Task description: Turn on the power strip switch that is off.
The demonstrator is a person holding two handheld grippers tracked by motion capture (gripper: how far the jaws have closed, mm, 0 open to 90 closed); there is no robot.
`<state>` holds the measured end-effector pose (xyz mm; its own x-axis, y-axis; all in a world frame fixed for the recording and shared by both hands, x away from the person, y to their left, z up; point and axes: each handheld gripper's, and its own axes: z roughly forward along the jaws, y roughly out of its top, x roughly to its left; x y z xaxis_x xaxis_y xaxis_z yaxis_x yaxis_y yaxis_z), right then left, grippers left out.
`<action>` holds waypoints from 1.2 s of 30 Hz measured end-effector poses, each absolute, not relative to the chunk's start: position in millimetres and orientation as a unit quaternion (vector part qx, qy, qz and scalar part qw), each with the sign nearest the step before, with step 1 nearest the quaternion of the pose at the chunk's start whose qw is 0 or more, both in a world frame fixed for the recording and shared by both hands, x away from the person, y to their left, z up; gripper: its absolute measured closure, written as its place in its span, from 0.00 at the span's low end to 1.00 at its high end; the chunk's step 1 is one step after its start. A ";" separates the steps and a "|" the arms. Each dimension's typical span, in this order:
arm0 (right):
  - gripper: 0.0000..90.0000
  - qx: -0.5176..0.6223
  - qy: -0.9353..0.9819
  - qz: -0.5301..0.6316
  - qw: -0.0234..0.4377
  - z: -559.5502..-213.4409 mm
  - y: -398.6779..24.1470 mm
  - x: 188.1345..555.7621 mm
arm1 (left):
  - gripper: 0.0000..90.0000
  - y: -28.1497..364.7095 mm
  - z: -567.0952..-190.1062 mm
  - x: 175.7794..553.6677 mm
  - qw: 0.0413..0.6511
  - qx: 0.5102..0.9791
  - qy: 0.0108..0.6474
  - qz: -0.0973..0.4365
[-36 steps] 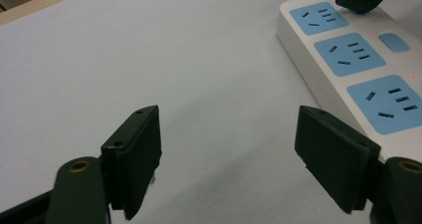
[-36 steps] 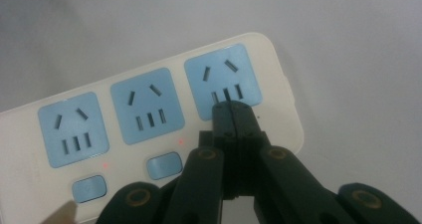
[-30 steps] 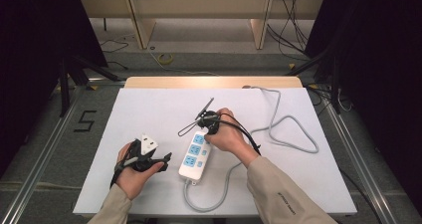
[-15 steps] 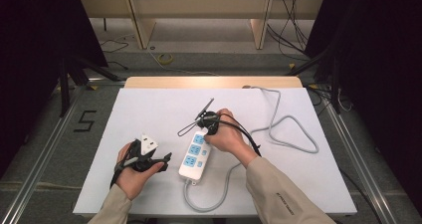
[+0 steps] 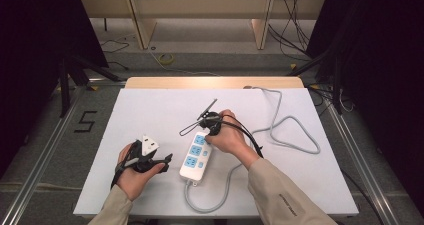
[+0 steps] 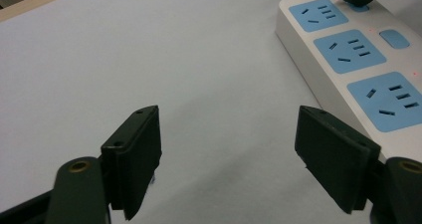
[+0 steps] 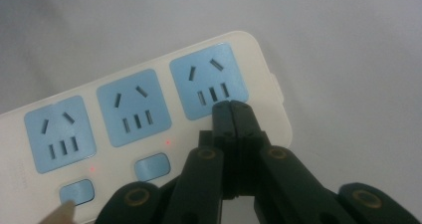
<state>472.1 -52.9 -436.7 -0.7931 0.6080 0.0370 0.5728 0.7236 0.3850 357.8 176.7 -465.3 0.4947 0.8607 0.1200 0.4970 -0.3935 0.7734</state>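
The white power strip (image 5: 196,157) lies flat on the tabletop (image 5: 150,110) between both hands, likely light, rigid and smooth-skinned, best gripped across its long edges; the right claw (image 7: 232,109) presses closed onto its third switch, the left claw (image 6: 229,154) gapes empty.

- Left black two-jaw gripper (image 6: 229,159): jaws spread wide apart with nothing between them, held low and near level in the left hand (image 5: 134,171).
- Right black two-jaw gripper (image 7: 233,115): jaws pressed together, tips angled downward, right hand (image 5: 227,137) wrapped over its body.
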 end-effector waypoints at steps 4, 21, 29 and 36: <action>1.00 0.323 0.923 0.201 0.049 -436.1 -56.7 471.8 | 0.29 176.8 -465.4 357.8 0.345 0.792 0.428 0.263; 0.98 0.330 0.914 0.231 0.051 -423.0 -75.9 468.1 | 0.29 176.9 -465.6 357.9 0.345 0.793 0.429 0.263; 0.91 0.334 0.906 0.254 0.050 -417.5 -103.0 455.5 | 0.29 176.6 -465.6 357.7 0.345 0.793 0.429 0.263; 0.84 0.345 0.898 0.268 0.052 -417.5 -134.2 442.2 | 0.29 176.4 -465.8 357.7 0.346 0.790 0.433 0.262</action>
<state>442.2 -134.2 -417.5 -0.7562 0.6479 0.0913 0.5917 0.6176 0.5181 357.7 176.4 -465.8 0.4884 0.8651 0.1145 0.5029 -0.3863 0.7732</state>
